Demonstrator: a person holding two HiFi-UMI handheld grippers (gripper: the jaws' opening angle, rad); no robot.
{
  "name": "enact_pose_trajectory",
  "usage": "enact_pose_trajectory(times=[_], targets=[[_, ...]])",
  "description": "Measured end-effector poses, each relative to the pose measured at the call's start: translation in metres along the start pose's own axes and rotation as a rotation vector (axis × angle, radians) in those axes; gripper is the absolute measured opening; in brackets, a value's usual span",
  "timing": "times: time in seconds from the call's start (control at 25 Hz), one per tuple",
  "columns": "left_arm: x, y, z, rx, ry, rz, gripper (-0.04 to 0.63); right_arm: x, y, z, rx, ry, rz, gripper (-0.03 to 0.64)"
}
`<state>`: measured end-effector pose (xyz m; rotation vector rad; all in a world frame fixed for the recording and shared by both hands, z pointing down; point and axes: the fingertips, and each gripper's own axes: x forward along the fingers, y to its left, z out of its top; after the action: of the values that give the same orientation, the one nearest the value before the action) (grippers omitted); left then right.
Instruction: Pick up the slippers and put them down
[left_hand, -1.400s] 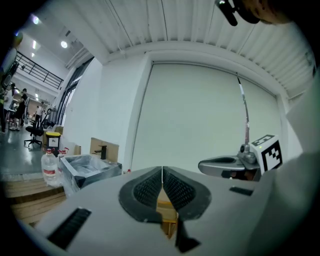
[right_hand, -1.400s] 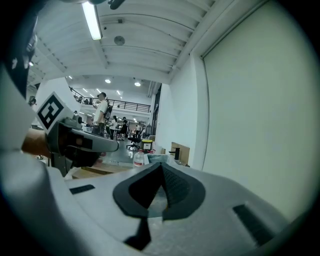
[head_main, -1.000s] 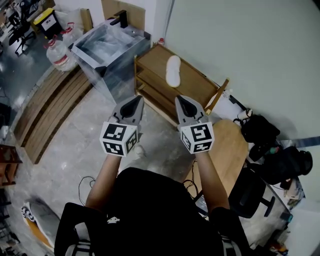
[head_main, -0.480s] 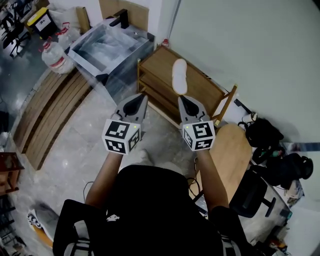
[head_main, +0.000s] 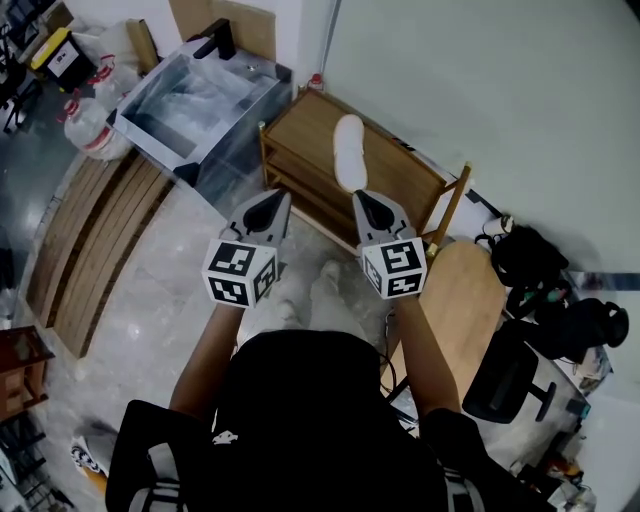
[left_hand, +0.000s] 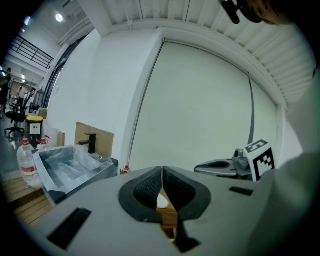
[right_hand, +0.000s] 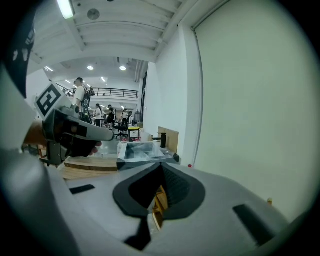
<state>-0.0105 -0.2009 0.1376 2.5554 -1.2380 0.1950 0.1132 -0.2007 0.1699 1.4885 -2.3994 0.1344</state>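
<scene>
A single white slipper (head_main: 348, 152) lies on the top shelf of a low wooden rack (head_main: 400, 170) against the wall. My left gripper (head_main: 268, 206) hovers in front of the rack's left end, shut and empty. My right gripper (head_main: 366, 200) is just short of the slipper's near end, also shut with nothing in it. In the left gripper view the jaws (left_hand: 162, 171) meet, and a sliver of the slipper (left_hand: 161, 201) shows below them. The right gripper view has its jaws (right_hand: 162, 169) pressed together with the rack (right_hand: 159, 201) behind.
A metal sink tub (head_main: 190, 95) stands left of the rack, with water bottles (head_main: 82, 125) and wooden slats (head_main: 90, 225) further left. A round wooden stool (head_main: 462, 300), a black chair (head_main: 510, 385) and black bags (head_main: 525, 260) crowd the right.
Both grippers have moved forward and lower toward the rack. The slipper now sits closer to the right gripper's tip. The person's feet have come into view below the grippers.
</scene>
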Motion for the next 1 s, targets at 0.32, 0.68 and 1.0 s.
enact_pose_trajectory(times=[0.32,0.68,1.0], targets=[[0.068,0.022,-0.015,0.01,0.066,0.041,0.008,0.047,-0.048,-0.028,0.037,0.087,0.042,-0.009],[0.141,0.047,-0.038,-0.032,0.148,0.083,0.008,0.11,-0.093,-0.082,0.035,0.254,0.124,-0.009],[0.185,0.065,-0.082,-0.032,0.243,0.124,0.008,0.155,-0.115,-0.151,-0.108,0.467,0.202,-0.009]])
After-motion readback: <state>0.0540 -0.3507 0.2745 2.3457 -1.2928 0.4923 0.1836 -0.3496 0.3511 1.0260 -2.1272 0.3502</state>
